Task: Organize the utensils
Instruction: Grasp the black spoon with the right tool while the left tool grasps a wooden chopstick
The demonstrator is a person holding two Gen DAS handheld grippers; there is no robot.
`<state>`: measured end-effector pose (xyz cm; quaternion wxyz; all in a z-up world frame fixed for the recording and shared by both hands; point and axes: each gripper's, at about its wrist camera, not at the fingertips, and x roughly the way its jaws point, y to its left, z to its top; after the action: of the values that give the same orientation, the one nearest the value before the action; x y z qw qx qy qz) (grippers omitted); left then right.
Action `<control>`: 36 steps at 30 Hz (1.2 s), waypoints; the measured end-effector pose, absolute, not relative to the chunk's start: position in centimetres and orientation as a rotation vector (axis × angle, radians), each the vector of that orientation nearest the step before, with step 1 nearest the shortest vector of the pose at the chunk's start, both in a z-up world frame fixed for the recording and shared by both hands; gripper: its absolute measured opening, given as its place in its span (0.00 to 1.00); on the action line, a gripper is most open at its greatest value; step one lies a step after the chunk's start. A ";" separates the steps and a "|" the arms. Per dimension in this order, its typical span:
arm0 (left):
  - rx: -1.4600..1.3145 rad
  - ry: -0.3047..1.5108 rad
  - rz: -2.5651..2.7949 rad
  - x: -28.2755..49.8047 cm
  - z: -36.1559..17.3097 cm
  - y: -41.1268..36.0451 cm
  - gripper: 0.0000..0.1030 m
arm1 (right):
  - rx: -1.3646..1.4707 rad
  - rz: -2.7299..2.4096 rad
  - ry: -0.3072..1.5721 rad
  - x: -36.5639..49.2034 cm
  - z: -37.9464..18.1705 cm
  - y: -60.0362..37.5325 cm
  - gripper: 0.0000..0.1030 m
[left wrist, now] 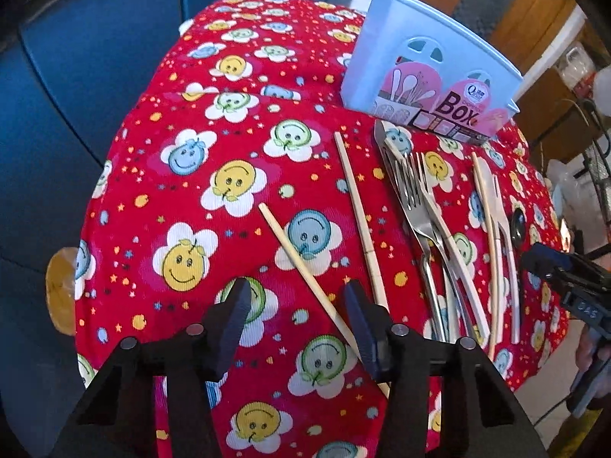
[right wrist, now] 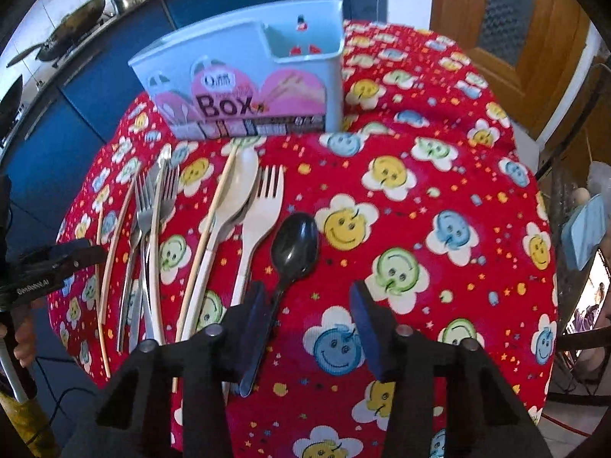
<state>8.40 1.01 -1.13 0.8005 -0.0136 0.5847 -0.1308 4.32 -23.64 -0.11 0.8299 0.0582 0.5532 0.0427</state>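
Observation:
A light blue utensil box [left wrist: 420,68] [right wrist: 248,65] stands at the far side of the table. In front of it lie two loose chopsticks [left wrist: 301,263] [left wrist: 359,221], a pile of metal forks [left wrist: 412,198] [right wrist: 143,206], a white spoon [right wrist: 240,187], a white fork [right wrist: 263,206] and a black spoon [right wrist: 296,244] [left wrist: 518,225]. My left gripper [left wrist: 298,305] hangs open over the cloth, its right finger above the near chopstick's lower end. My right gripper [right wrist: 309,305] is open; the black spoon's handle runs beside its left finger, and nothing is pinched.
A red cloth with smiley flowers [right wrist: 439,229] covers the small table, which drops off at both sides and at the front. Blue cabinets [left wrist: 76,76] stand behind on the left, with woks [right wrist: 72,11] on a counter. A wooden door [right wrist: 496,19] is at the back right.

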 end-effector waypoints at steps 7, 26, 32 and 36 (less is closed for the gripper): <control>-0.079 1.368 -0.402 8.8 -1.3 0.6 0.39 | 0.114 0.121 1.251 5.4 -0.5 -22.8 0.41; 0.045 1.433 -0.405 9.4 -1.4 -1.6 0.11 | 0.075 0.135 1.337 7.1 -1.1 -21.9 0.12; 0.068 1.381 -0.403 9.1 -1.4 -2.3 0.05 | 0.138 0.136 1.327 7.1 -1.2 -23.0 0.07; 0.066 1.305 -0.403 8.6 -0.7 -2.1 0.04 | 0.150 0.142 1.279 6.4 -0.6 -23.0 0.07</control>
<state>8.58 -2.14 -0.70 0.7752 0.0304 0.6030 -0.1861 6.45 -23.02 -0.62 0.7973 0.0701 0.5958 0.0664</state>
